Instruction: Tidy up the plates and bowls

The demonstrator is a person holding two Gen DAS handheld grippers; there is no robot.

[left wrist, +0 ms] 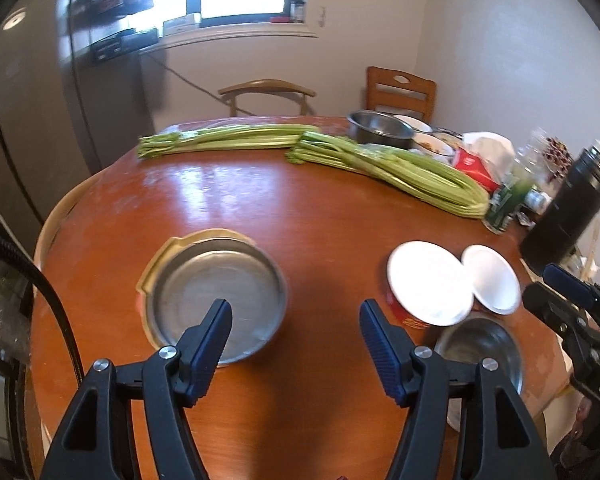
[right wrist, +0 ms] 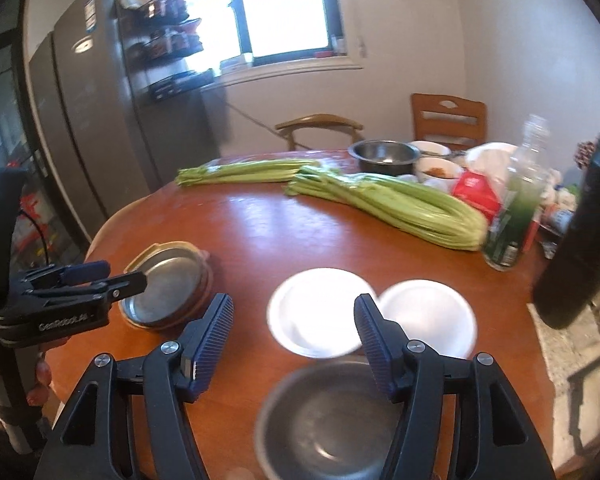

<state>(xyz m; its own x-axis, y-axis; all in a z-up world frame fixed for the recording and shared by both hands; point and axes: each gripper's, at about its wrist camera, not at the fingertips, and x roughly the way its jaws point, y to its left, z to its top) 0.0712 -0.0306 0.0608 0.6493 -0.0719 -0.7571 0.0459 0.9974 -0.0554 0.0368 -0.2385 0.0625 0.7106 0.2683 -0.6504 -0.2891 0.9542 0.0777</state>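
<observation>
Round, glossy wooden surface (left wrist: pixel 300 208). Shallow metal plate (left wrist: pixel 216 300) nested on a tan plastic lid, just ahead of the left claw (left wrist: pixel 296 320), spread wide and empty. Two smooth white plates (right wrist: pixel 320 316), rims overlapping, near a steel bowl (right wrist: pixel 328 420), seemingly below the right claw (right wrist: pixel 294 316), likewise wide, gripping nothing. Ribbed celery bunches (left wrist: pixel 400 168) farther back.

black hand-held gripper (left wrist: pixel 296 320), blue ribbed pads (left wrist: pixel 380 346)
</observation>
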